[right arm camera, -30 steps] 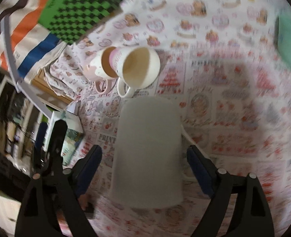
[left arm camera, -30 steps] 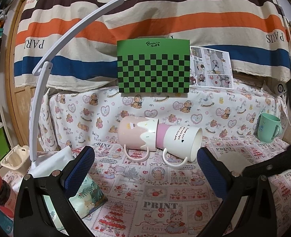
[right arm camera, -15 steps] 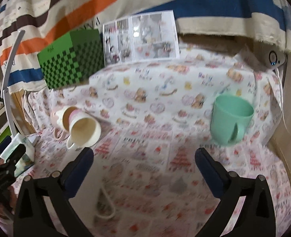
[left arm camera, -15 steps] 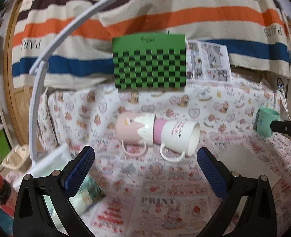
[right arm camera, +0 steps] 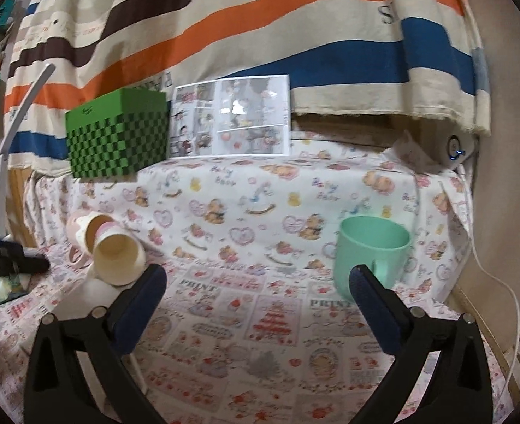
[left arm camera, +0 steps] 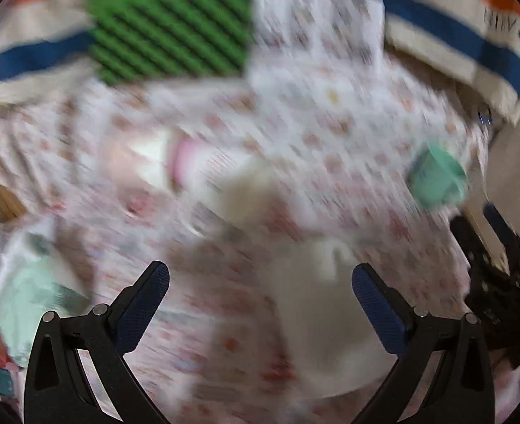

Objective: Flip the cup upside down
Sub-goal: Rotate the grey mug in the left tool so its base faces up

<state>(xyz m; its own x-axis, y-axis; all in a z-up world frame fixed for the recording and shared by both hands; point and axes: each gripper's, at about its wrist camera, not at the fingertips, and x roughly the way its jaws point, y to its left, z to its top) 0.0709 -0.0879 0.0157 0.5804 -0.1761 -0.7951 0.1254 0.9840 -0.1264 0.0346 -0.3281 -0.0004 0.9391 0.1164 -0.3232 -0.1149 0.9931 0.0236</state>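
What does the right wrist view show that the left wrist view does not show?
Only the right wrist view shows the white curved lamp arm and the sharp open top of the upright green cup.

Only the left wrist view, heavily blurred, shows a whitish cup-like object near the open left tongs, plus the right tongs from outside at its right edge.

Both show the green cup, the two mugs lying on their sides, the green checkered box, the photo sheet, the striped cloth and the printed tablecloth. The right tongs are open.
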